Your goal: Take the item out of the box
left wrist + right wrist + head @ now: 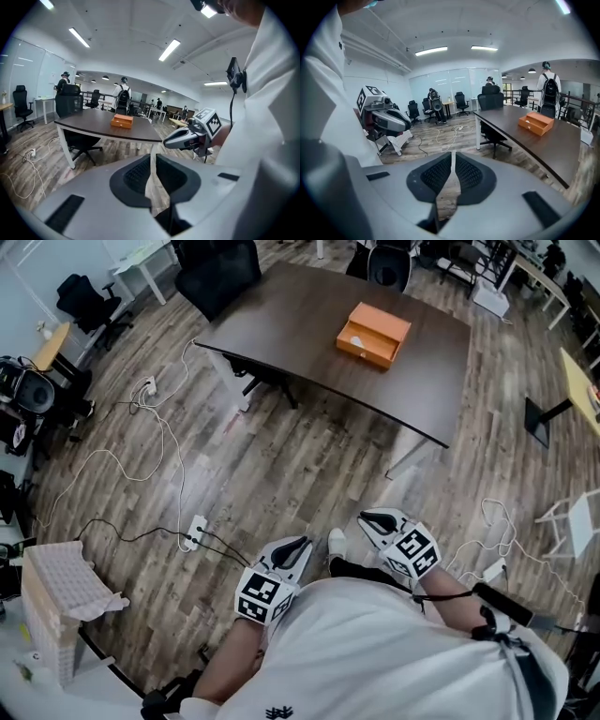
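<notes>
The wooden floor [309,451] fills most of the head view, and I stand on it well back from the dark table [281,324], with a black chair [217,273] at the table's far corner. The orange box [373,334] sits alone on the table toward its right side, far out of my reach. From here I cannot tell whether it is open or what lies inside it. I hold both grippers low against my white shirt [375,652]. The left gripper [298,545] has its jaws together, with only a thin slit between the pads and nothing in it. The right gripper [370,519] is likewise closed and empty, and neither one touches anything. My shirt covers most of both arms. The gripper views each catch the other gripper from the side and show a person with a backpack [123,96] standing beyond the table. The head view does not show that person. Only the head view shows the white cables [159,427] trailing over the floor to a power strip [195,532] near my left side.
</notes>
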Available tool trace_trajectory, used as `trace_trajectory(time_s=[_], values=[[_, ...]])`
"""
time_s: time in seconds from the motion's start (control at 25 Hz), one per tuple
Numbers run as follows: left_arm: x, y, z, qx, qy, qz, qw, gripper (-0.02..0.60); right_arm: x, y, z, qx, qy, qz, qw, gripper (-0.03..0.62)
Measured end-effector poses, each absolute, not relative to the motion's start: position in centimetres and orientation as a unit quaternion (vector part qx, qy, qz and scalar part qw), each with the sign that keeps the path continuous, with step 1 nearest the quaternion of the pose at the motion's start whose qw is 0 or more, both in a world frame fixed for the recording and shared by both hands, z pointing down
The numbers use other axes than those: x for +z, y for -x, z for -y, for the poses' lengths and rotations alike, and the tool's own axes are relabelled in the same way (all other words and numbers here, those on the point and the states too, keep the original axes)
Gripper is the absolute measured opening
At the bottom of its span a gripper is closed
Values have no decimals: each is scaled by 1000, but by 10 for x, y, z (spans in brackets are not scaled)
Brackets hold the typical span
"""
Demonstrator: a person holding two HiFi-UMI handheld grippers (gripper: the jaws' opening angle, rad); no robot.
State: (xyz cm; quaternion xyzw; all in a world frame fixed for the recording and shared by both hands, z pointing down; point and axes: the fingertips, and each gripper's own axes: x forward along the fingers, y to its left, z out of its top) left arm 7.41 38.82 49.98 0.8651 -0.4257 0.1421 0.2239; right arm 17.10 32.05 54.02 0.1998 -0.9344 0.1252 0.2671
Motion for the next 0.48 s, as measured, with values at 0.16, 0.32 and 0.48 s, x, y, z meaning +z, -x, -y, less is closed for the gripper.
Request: trace_trajectory(time_s=[0.16,0.32,0.48], values=[[491,-80,-318,146,-866,431,208,41,541,-173,-254,123,-194,938,260,5],[487,-91,-265,149,-868,430,201,40,554,-187,-207,140,-205,932,263,5],[486,-91,-226,154,-873,415,205,18,558,-189,-171,151,-219,928,259,5]])
